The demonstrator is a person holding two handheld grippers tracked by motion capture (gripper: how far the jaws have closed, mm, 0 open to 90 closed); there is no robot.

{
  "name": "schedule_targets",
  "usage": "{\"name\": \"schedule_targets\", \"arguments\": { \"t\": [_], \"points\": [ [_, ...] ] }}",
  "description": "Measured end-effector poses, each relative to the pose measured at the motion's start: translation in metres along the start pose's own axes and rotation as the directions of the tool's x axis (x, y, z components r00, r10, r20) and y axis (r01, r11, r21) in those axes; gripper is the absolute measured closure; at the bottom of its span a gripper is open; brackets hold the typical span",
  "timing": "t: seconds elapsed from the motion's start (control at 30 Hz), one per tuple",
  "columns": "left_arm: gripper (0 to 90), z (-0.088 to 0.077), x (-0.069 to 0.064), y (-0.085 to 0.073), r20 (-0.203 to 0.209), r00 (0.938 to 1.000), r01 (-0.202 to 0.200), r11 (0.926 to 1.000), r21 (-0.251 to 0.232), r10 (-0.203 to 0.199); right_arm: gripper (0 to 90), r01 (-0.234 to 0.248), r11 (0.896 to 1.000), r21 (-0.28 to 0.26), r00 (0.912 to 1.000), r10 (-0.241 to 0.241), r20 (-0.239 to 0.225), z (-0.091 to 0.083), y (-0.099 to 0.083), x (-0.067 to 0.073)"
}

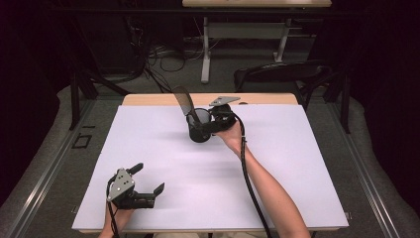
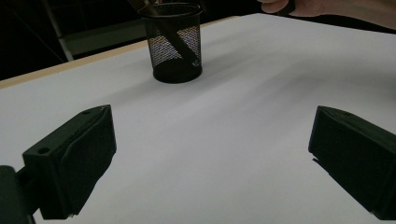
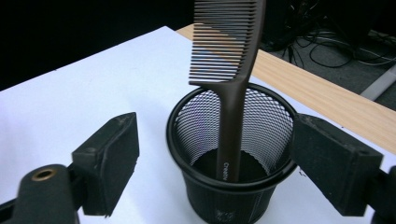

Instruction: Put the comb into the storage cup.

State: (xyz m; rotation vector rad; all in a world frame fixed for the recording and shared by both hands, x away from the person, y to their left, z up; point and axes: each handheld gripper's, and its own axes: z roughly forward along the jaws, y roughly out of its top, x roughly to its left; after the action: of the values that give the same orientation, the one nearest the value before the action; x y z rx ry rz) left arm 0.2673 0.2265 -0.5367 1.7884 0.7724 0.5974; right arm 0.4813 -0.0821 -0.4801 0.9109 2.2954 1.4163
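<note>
Now right tongs (image 3: 212, 172) open above cup (image 3: 236, 186)

The cup (image 3: 232, 154) is made of black metal mesh full of tiny holes, with a smooth, slightly shiny rim and base. The comb (image 3: 231, 60) standing in it looks like dark brown plastic, smooth and a little glossy. The bench (image 1: 163, 148) has a flat, matt white top like paper, and a strip of pale wood shows along its edge at 12 o'clock. The right tool (image 3: 212, 163) has dull black pads that look a bit rough.
</note>
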Motion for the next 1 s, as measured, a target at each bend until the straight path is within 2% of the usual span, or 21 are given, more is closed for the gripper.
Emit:
{"name": "schedule_targets", "arguments": {
  "t": [0.17, 0.4, 0.83, 1.0],
  "points": [
    [1.0, 0.0, 0.0, 0.0, 0.001, 1.0, -0.001, 1.0, 0.003, 0.001, 13.0, 0.002, 1.0, 0.011, 0.9998, -0.002, -0.022, -0.009, -0.001, 0.003],
    [1.0, 0.0, -0.001, 0.0, -0.001, 1.0, -0.004, 1.0, 0.003, 0.004, 8.9, 0.016, 0.999, 0.032, 0.9995, -0.015, -0.027, -0.022, -0.007, 0.005],
    [1.0, 0.001, -0.001, 0.0, -0.001, 1.0, 0.0, 1.0, 0.004, 0.0, 1.8, 0.05, 0.992, 0.115, 0.9979, -0.045, -0.047, -0.049, -0.022, 0.008],
    [1.0, 0.001, -0.001, 0.0, -0.001, 1.0, -0.003, 1.0, 0.002, 0.003, 0.0, 0.048, 0.988, 0.148, 0.9977, -0.041, -0.054, -0.058, -0.029, 0.009]
  ]
}}
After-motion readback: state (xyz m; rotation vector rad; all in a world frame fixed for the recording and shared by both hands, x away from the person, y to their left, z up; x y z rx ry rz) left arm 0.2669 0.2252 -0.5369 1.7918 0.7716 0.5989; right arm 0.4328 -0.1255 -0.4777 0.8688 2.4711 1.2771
